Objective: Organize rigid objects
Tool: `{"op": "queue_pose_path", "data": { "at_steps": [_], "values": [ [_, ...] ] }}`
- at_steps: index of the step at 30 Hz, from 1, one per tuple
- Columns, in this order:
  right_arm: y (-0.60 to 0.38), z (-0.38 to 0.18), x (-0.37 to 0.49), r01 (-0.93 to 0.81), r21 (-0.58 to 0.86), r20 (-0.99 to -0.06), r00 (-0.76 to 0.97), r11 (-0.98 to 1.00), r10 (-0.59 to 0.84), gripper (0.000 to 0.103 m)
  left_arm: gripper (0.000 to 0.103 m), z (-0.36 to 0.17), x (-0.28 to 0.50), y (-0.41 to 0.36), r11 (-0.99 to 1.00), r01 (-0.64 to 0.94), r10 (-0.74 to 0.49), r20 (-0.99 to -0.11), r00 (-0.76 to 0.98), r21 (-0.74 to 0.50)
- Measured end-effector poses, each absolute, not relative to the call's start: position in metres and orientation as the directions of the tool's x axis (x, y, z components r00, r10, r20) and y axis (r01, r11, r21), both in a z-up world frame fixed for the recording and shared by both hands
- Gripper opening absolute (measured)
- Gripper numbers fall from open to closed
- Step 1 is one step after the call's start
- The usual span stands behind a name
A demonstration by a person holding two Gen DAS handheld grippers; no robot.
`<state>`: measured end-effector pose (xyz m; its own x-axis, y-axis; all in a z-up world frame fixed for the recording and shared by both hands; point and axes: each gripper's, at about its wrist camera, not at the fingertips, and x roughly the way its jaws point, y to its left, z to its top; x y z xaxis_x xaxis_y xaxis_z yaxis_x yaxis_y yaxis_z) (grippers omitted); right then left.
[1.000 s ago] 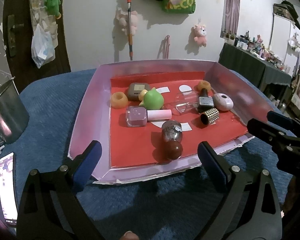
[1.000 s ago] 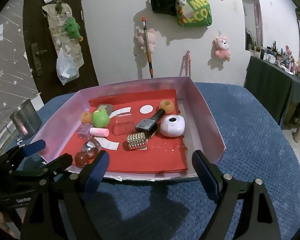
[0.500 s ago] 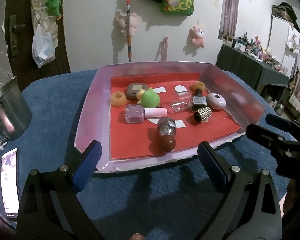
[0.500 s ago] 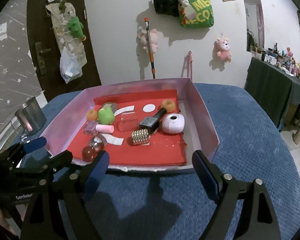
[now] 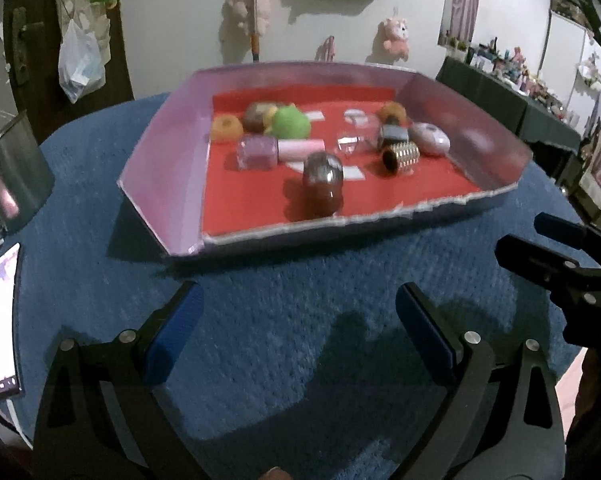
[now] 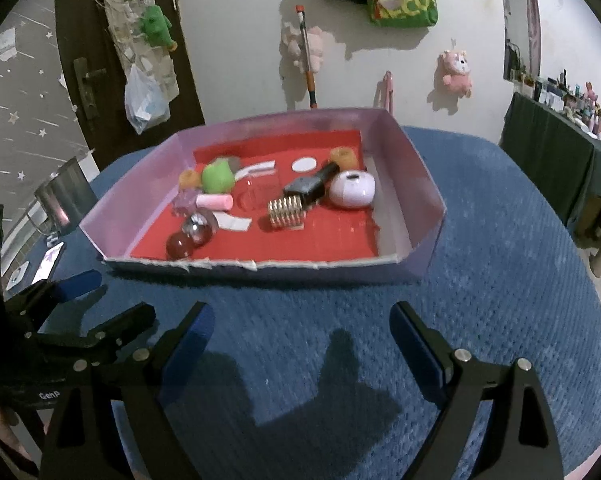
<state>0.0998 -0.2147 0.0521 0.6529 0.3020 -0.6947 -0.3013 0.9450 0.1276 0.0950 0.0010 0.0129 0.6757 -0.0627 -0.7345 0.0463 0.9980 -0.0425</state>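
A pink-walled tray with a red floor stands on the blue cloth. It holds several small things: a green toy, a pink tube, a dark red capsule, a gold ribbed cylinder, a black bottle and a white oval case. My left gripper is open and empty, short of the tray's near edge. My right gripper is open and empty too, also short of the tray.
A metal cup stands left of the tray. A phone lies at the cloth's left edge. A dark table with clutter stands at the right. Stuffed toys hang on the wall behind.
Both grippers have drawn back from the tray, which now sits farther away in both views. Both stay open and empty. The objects in the tray have not moved.
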Motion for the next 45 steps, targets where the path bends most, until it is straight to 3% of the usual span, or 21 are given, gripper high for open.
{"op": "queue_pose_path", "data": {
  "at_steps": [29, 45],
  "values": [
    [-0.218, 0.020, 0.102, -0.280, 0.107, -0.747, 0.611, 0.954, 0.263, 0.103, 0.098, -0.002, 0.085, -0.003, 0.999, 0.029, -0.030, -0.751, 0.660, -0.014],
    [-0.218, 0.019, 0.103, -0.281, 0.104, -0.747, 0.612, 0.954, 0.261, 0.103, 0.098, -0.002, 0.085, -0.003, 1.000, 0.028, -0.029, -0.751, 0.660, -0.015]
  ]
}}
